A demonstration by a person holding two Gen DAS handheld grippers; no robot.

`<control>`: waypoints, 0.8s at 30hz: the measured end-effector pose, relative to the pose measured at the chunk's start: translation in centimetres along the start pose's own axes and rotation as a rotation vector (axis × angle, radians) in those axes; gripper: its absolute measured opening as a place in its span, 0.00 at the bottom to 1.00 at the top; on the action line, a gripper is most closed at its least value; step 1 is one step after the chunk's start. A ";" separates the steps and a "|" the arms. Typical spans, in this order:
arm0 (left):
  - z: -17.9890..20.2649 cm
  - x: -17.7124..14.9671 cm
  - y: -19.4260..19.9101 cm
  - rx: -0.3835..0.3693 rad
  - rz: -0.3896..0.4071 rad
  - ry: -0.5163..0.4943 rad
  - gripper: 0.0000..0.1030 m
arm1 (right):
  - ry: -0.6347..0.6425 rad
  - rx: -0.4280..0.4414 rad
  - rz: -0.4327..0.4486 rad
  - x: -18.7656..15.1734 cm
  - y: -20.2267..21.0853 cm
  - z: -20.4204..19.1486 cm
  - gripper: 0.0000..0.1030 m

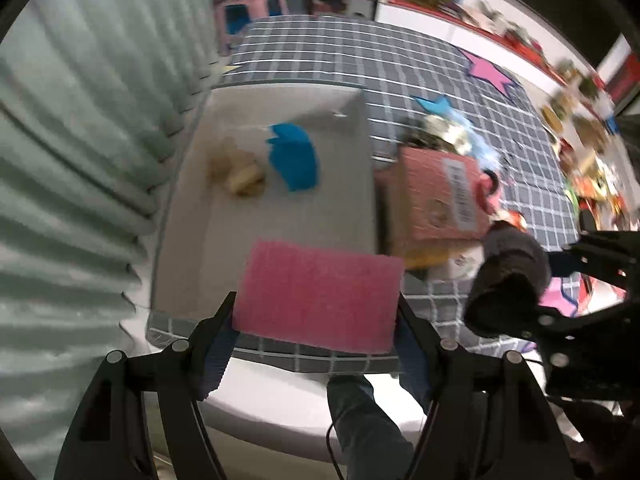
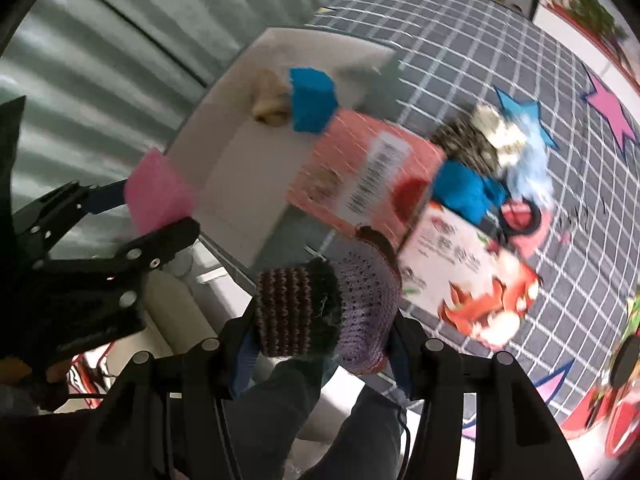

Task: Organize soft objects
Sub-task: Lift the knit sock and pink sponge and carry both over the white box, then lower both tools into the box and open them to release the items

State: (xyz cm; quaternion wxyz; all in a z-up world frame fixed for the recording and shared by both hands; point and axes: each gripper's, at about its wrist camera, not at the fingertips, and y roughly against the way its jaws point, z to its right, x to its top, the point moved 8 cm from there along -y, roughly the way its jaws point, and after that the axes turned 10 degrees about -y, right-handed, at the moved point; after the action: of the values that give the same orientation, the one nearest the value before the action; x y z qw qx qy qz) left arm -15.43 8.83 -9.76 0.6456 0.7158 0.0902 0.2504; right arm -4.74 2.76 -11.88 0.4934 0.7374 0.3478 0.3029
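Note:
My left gripper point(image 1: 316, 312) is shut on a pink sponge point(image 1: 320, 296) and holds it above the near edge of a white tray point(image 1: 280, 216). The tray holds a blue sponge point(image 1: 294, 158) and a yellowish soft lump point(image 1: 240, 174). My right gripper point(image 2: 320, 320) is shut on a knitted purple and dark glove point(image 2: 324, 308), held above the table's near edge. The right gripper with the glove point(image 1: 508, 280) shows at the right of the left wrist view. The left gripper with the pink sponge point(image 2: 160, 196) shows at the left of the right wrist view.
A grey checked tablecloth point(image 1: 400, 64) with star patches covers the table. A pink carton point(image 2: 360, 176) and a white printed box point(image 2: 472, 276) lie right of the tray. Another blue sponge point(image 2: 464, 192) and a pile of cloths point(image 2: 500, 140) lie behind them. A pale curtain point(image 1: 80, 120) hangs at left.

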 end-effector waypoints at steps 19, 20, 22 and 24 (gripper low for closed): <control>-7.8 -1.8 -2.4 0.080 -0.033 0.210 0.72 | 0.119 0.004 0.012 3.1 -1.9 -7.7 0.55; -7.9 -1.9 -2.5 0.080 -0.034 0.215 0.72 | 0.122 0.001 0.011 3.2 -2.0 -7.8 0.55; -8.2 -2.0 -2.6 0.078 -0.037 0.223 0.72 | 0.129 -0.001 0.007 3.5 -2.2 -8.1 0.55; -8.4 -2.0 -2.7 0.077 -0.039 0.227 0.72 | 0.134 -0.005 0.006 3.8 -2.3 -8.3 0.55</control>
State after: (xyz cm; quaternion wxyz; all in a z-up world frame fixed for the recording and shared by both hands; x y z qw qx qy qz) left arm -20.64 15.70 -12.54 0.6080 0.7052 0.1861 0.3137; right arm -9.62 10.75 -10.95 0.4700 0.7152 0.3773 0.3539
